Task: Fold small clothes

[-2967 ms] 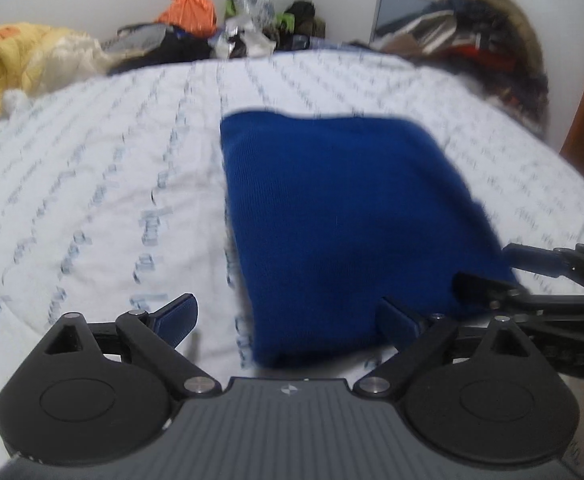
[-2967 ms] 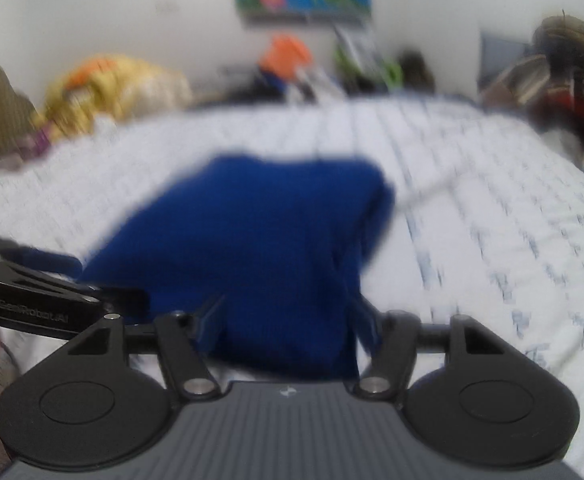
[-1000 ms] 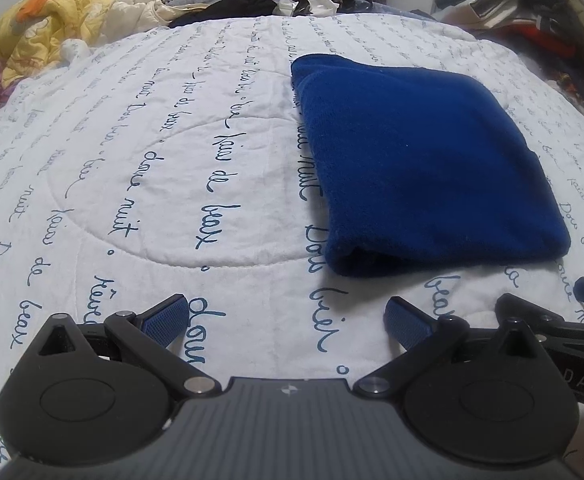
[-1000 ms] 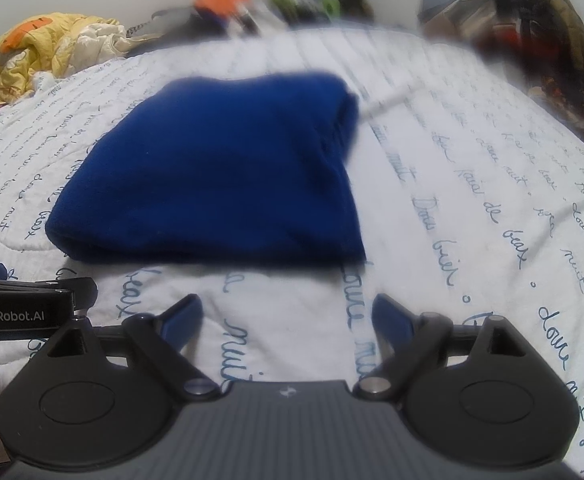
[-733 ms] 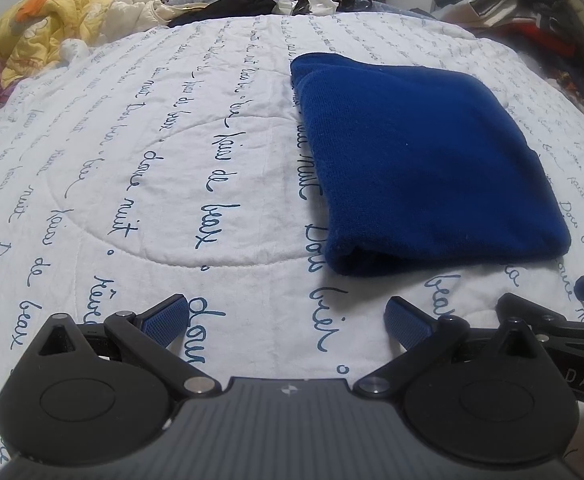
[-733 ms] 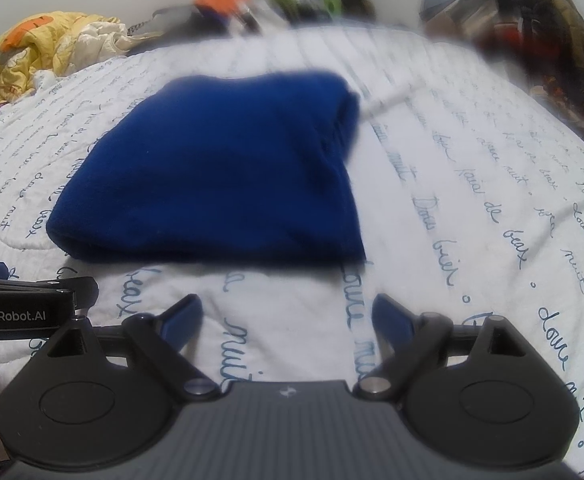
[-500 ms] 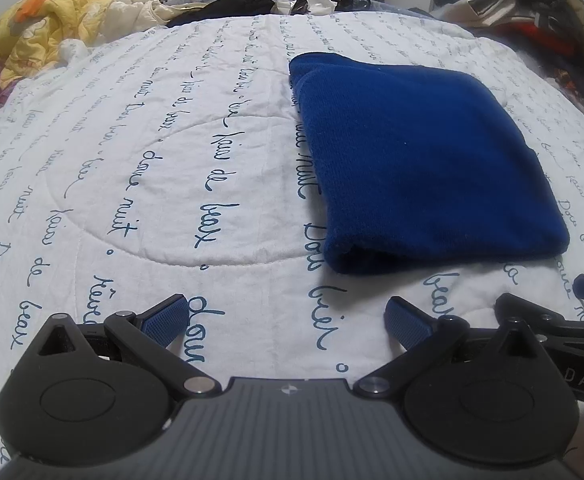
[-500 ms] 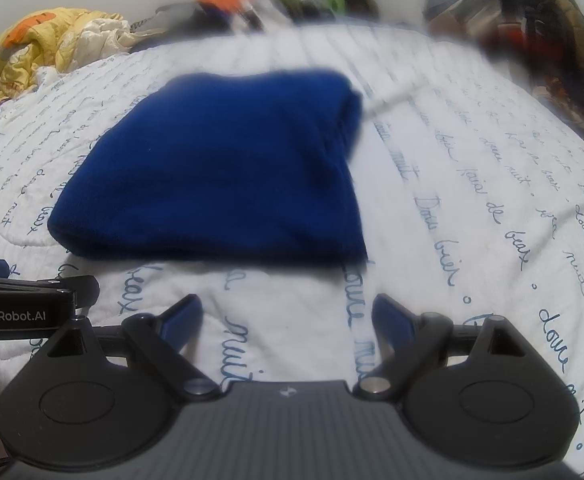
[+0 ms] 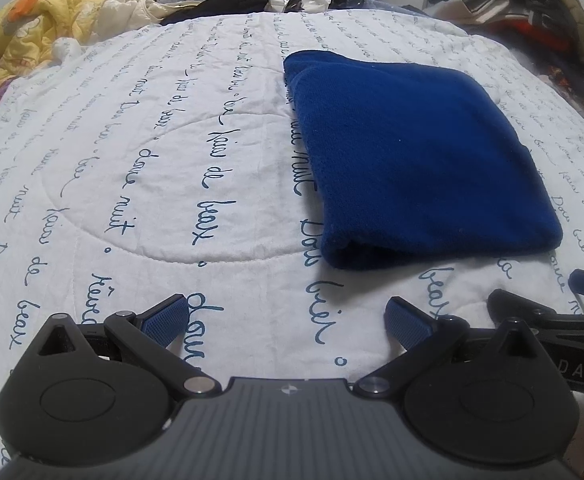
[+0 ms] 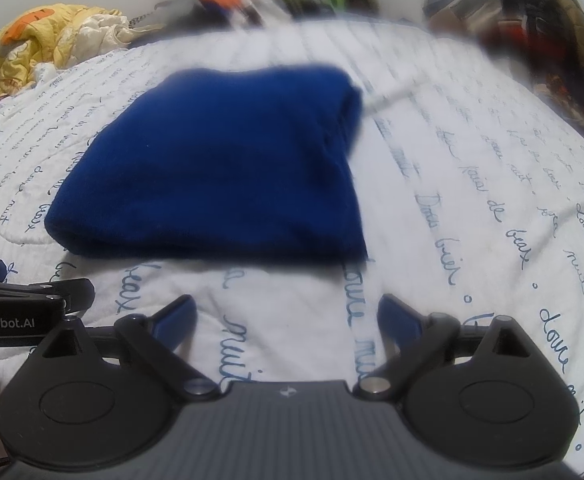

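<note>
Left wrist view: since seconds ago both tools let go; blue garment (image 9: 420,160) lies folded on bed (image 9: 131,160), left tool (image 9: 287,316) wide, right tool (image 10: 287,312) opening, empty; fold looks finished

White bedspread (image 9: 139,152): rows of blue cursive script across whole frame; readable words "de", "nuit", "doux", "Dors bien", most others too warped to read. Left gripper (image 10: 23,312), lower left of right wrist view: white lettering "enRobot.AI", start cut off. Right gripper (image 9: 564,336), lower right of left wrist view: white letters "DAS", rest cut off.
</note>
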